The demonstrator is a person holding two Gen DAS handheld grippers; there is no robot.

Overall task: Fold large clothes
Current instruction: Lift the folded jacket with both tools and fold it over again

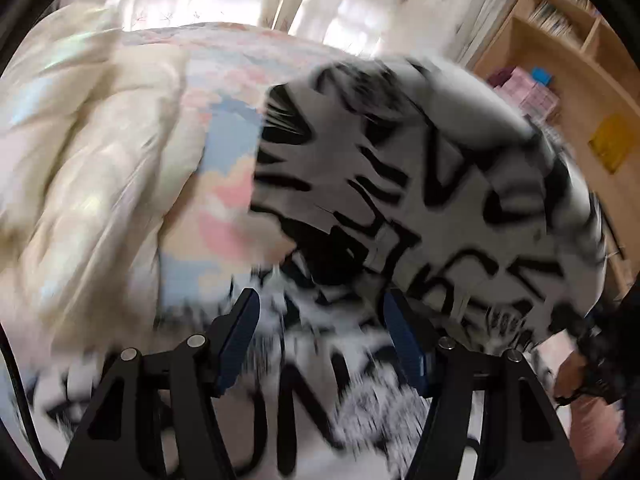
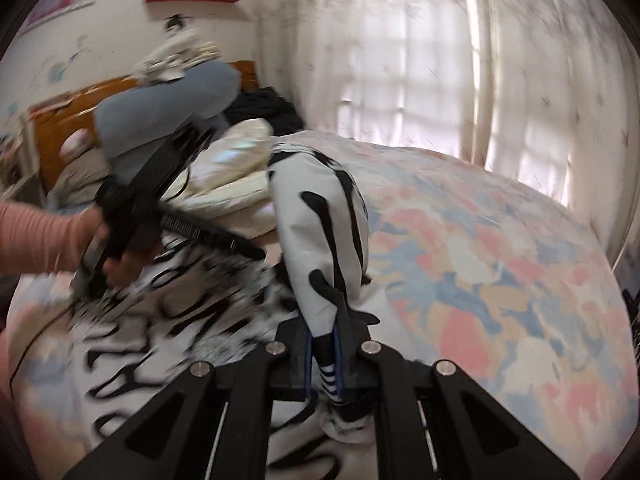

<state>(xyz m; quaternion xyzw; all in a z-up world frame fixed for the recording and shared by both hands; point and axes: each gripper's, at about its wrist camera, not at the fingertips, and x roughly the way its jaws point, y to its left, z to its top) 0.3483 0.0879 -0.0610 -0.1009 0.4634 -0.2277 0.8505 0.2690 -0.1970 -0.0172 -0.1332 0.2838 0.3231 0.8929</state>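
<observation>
Right claw (image 2: 323, 360) clamped on my white black-lettered garment's (image 2: 320, 220) striped cuff, raised above the bed (image 2: 500, 264), left claw (image 1: 320, 340) wide, over cloth, gripping nothing.

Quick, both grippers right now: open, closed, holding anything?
Left gripper: open, fingers apart over the black-and-white garment, gripping nothing.
Right gripper: closed on a fold of that garment.

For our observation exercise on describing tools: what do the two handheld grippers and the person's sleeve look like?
Each handheld gripper, left and right, is a matt black frame of angular linkage arms with triangular cut-outs, silver round pivot bolts and flat dark blue finger pads. The person wears a ribbed salmon-pink sleeve.
</observation>
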